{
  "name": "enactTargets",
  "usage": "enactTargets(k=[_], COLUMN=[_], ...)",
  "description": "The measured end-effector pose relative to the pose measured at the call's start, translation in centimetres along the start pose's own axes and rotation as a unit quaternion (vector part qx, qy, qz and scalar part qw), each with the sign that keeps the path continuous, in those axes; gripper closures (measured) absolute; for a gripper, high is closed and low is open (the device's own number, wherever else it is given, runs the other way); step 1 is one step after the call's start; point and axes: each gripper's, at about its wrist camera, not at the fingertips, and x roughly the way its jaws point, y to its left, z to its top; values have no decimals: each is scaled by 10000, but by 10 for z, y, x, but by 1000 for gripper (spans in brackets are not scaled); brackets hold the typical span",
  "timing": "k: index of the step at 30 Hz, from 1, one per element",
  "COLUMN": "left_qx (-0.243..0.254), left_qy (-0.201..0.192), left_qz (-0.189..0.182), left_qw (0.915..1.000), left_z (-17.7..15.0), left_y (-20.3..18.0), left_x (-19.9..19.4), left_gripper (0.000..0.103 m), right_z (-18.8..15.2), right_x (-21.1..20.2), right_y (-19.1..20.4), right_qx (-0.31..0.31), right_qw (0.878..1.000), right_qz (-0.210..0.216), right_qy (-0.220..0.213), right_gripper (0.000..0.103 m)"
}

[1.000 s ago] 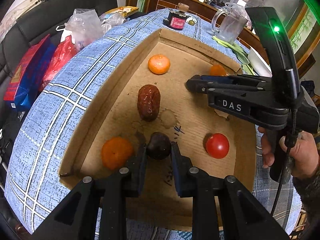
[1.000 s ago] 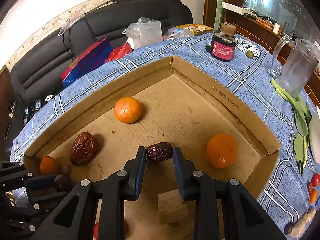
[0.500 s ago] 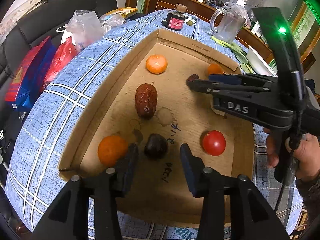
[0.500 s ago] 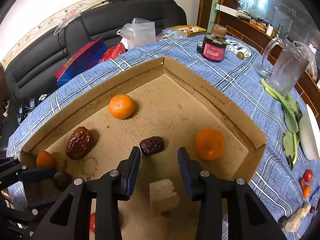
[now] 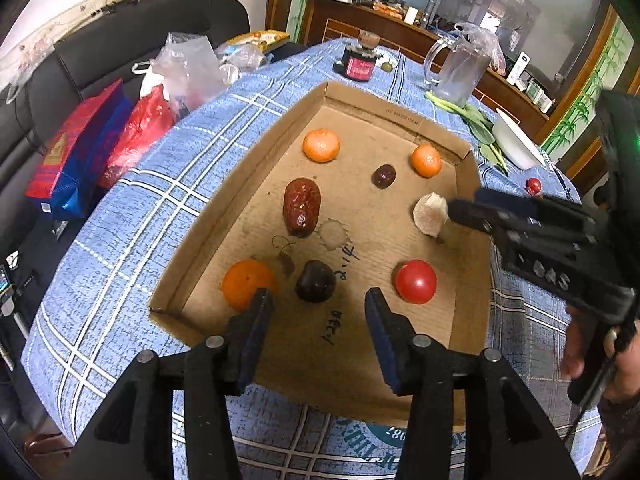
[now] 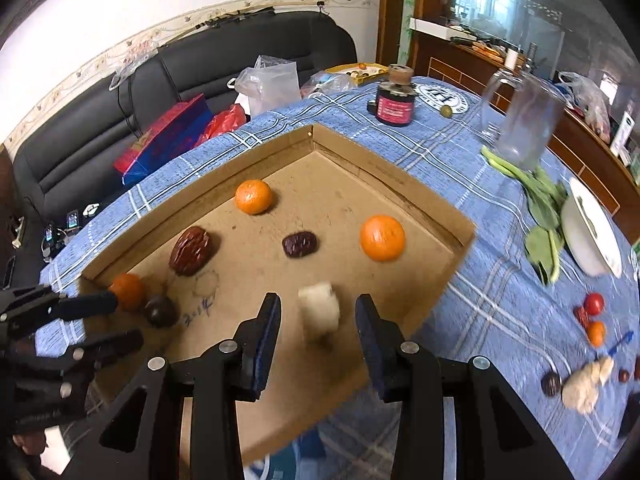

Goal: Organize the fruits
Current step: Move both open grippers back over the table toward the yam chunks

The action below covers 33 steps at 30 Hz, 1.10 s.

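A cardboard tray (image 5: 400,114) lies on the blue checked cloth. In it are three oranges (image 5: 321,145) (image 5: 427,160) (image 5: 249,285), a big wrinkled red date (image 5: 302,207), a small dark date (image 6: 300,244), a dark plum (image 5: 315,281), a red tomato (image 5: 415,282) and a pale chunk (image 6: 320,310). My left gripper (image 5: 316,312) hovers just behind the plum. Its jaws are opening, and nothing is between them. My right gripper (image 6: 318,320) is open above the pale chunk, clear of the small date.
A glass pitcher (image 6: 524,124), a red-labelled jar (image 6: 394,106), greens (image 6: 540,208) and a white bowl (image 6: 592,236) stand beyond the tray. Loose fruits, among them a tomato (image 6: 593,304), lie on the cloth to the right. Bags sit on the black sofa (image 6: 240,64).
The left gripper opened and let go of the dark plum; the right one let go of the small date. Both pulled back and upward, the right one further.
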Motion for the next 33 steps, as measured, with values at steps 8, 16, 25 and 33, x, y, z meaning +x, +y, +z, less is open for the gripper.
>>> enactTargets(k=[8, 16, 25, 33], left_qx=[359, 834, 1311, 1436], left_qy=[-161, -166, 116, 474], left_qz=[-83, -248, -454, -196], left_qw=[9992, 9961, 9903, 9883], left_z=[-3, -6, -13, -5], left_y=[-42, -105, -183, -225], left_x=[-12, -7, 17, 52], left_gripper=[52, 46, 32, 26], right_z=[-44, -97, -157, -166], right_x=[-41, -73, -106, -116], right_y=[-22, -78, -158, -228], right_qx=[386, 1047, 1873, 2181], right_qw=[9992, 9939, 9793, 9692], right_qz=[-44, -338, -764, -1119], right_qy=[-115, -117, -113, -246], right_gripper=[61, 61, 61, 61])
